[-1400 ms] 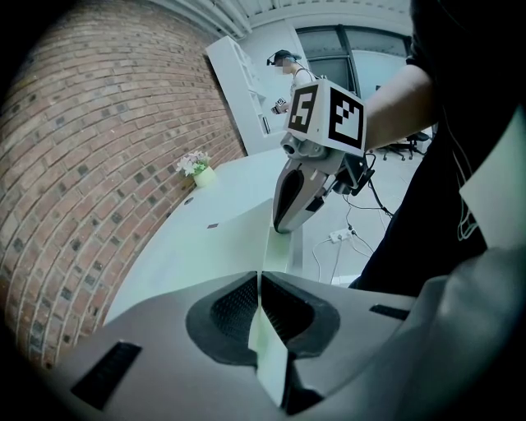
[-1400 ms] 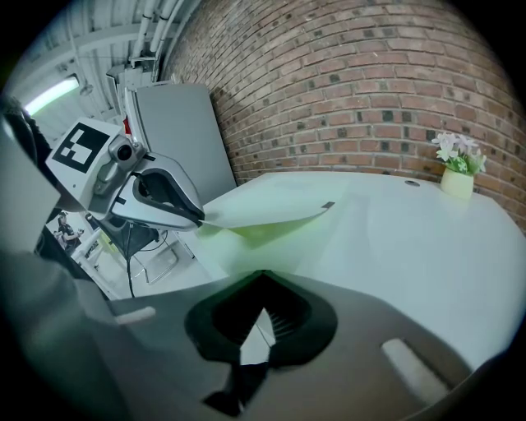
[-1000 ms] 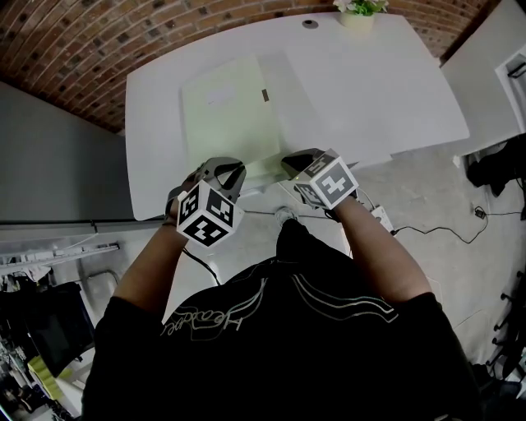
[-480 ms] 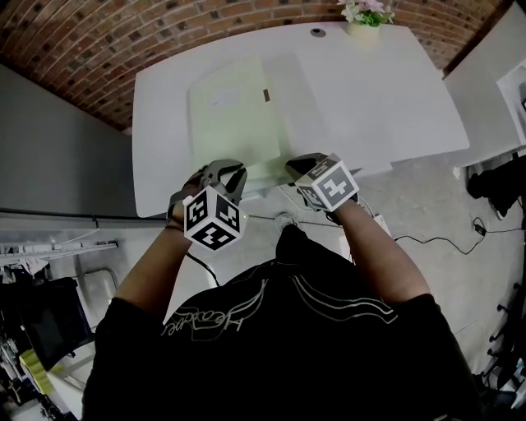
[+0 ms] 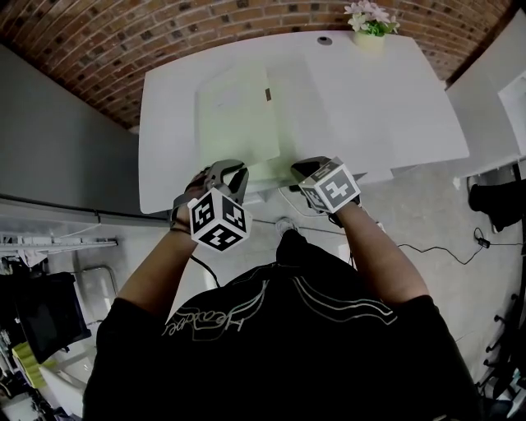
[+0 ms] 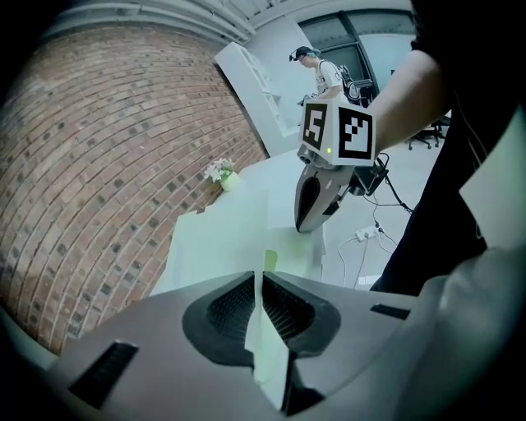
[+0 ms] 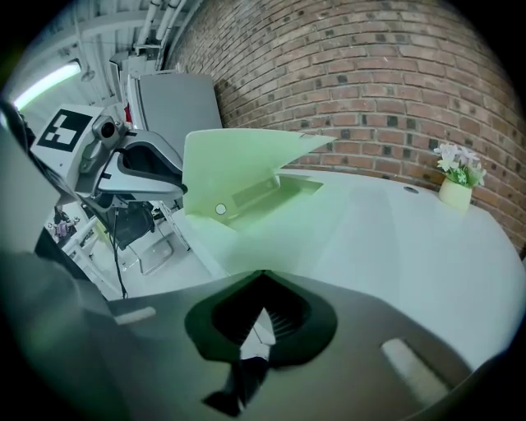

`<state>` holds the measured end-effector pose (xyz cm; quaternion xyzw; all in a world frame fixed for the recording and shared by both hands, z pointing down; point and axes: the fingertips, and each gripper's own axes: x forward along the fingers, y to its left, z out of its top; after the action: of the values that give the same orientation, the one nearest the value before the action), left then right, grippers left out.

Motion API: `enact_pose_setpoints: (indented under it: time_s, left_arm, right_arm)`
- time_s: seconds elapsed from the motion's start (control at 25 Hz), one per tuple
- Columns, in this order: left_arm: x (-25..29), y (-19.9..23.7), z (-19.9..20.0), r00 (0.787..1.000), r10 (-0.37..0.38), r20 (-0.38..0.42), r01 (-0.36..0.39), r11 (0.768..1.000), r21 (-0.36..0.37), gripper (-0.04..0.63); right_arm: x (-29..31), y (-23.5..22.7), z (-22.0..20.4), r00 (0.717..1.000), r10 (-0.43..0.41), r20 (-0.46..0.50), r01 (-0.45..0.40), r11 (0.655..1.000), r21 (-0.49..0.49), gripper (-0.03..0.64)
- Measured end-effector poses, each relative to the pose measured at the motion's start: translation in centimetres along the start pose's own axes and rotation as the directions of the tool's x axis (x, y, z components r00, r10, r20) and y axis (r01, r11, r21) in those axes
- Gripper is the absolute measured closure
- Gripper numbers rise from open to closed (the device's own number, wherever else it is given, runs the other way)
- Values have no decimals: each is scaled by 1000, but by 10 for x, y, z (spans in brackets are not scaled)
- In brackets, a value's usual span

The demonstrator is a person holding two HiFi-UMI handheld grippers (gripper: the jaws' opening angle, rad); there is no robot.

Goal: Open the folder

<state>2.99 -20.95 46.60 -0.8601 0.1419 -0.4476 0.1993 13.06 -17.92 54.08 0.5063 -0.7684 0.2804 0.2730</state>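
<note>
1. Left gripper view: the left gripper [image 6: 259,279] has its jaws nearly together, pinching a thin pale green leaf of the folder [image 6: 265,345] (seen edge-on)
2. Right gripper view: the right gripper [image 7: 261,306] is clamped narrow on a pale sliver of sheet, apparently the folder's lower leaf; the cover [image 7: 234,164] stands tilted up just beyond
3. Head view: both grippers sit at the near edge of the white table [image 5: 386,99], and the folder lies left of centre
4. A clasp [image 5: 267,94] shows on its right edge
5. A flowerpot [image 5: 369,23] stands at the far edge, with the brick wall [image 5: 123,41] beyond
</note>
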Motion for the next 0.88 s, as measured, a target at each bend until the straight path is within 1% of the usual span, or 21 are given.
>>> enact_pose_setpoints:
  time_s: [0.2,0.4,0.6,0.76,0.88]
  left_arm:
    - [-7,2,0,999,35,5,-35,999,-23,572]
    - [-17,7,-4,998,64,9,-63,995,-75,572]
    - [-29,14,-8,996,83,27,-78,984,-159,572]
    - [-37,17,-13,994,108,26,-102,977,-185,572]
    - [-43,20,-17,991,130,27,-121,970,-209,572]
  right_arm:
    - [-3,-2,-4,1000,-13,-4,13,1000,-8,614]
    - [-5,-3,-6,1000,-22,-2,22,1000,-3,614]
    - [-8,-5,-9,1000,-29,1,29,1000,-3,614]
    - [-11,-8,-12,999,-42,-3,42,999,0,614]
    - [-13,-9,-14,998,-57,-12,57,998,-25,614]
